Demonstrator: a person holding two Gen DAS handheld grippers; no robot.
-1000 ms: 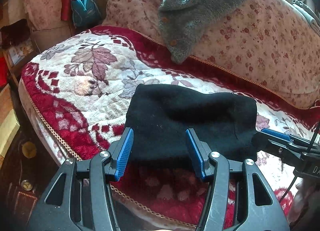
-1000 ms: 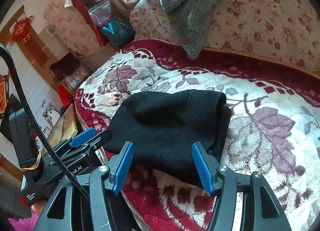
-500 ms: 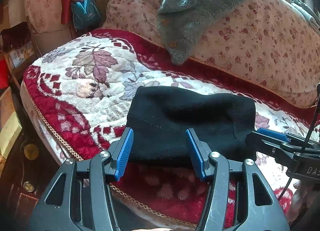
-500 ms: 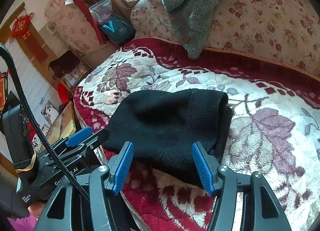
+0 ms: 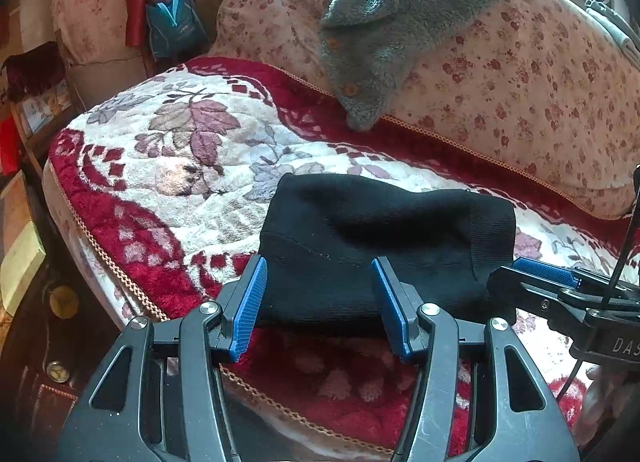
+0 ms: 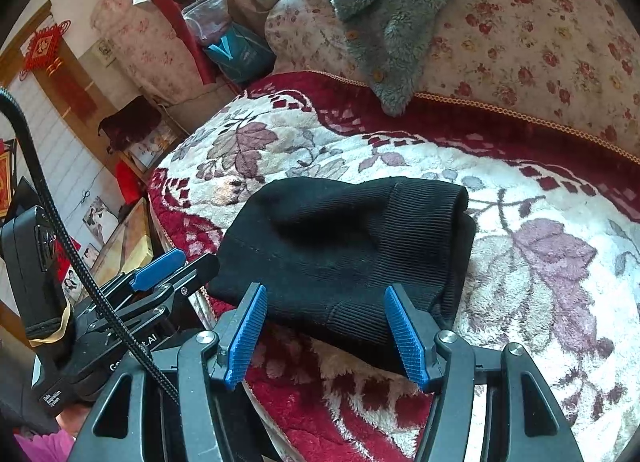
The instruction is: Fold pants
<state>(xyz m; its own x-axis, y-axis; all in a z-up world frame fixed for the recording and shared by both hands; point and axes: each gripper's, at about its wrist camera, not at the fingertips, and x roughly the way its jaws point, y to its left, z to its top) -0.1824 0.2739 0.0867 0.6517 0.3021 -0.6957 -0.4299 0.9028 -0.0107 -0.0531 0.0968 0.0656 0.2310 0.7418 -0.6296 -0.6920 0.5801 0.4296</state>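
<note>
The black knit pants [image 5: 384, 238] lie folded into a compact bundle on the red and white floral blanket [image 5: 192, 182]; they also show in the right wrist view [image 6: 344, 246]. My left gripper [image 5: 320, 302] is open and empty, just in front of the bundle's near edge. My right gripper [image 6: 326, 330] is open and empty, in front of the bundle's ribbed end. Each gripper shows in the other's view: the right one [image 5: 560, 294] beside the bundle's right end, the left one [image 6: 152, 282] at its left end. Neither touches the cloth.
A grey fleece garment [image 5: 400, 22] hangs over the floral sofa back [image 5: 540, 94]. A teal bag [image 5: 172, 26] stands at the far left corner. The seat's front edge with gold trim [image 5: 120, 274] drops to dark furniture at left.
Both grippers have drawn back slightly from the bundle and stayed open. The pants have not moved.
</note>
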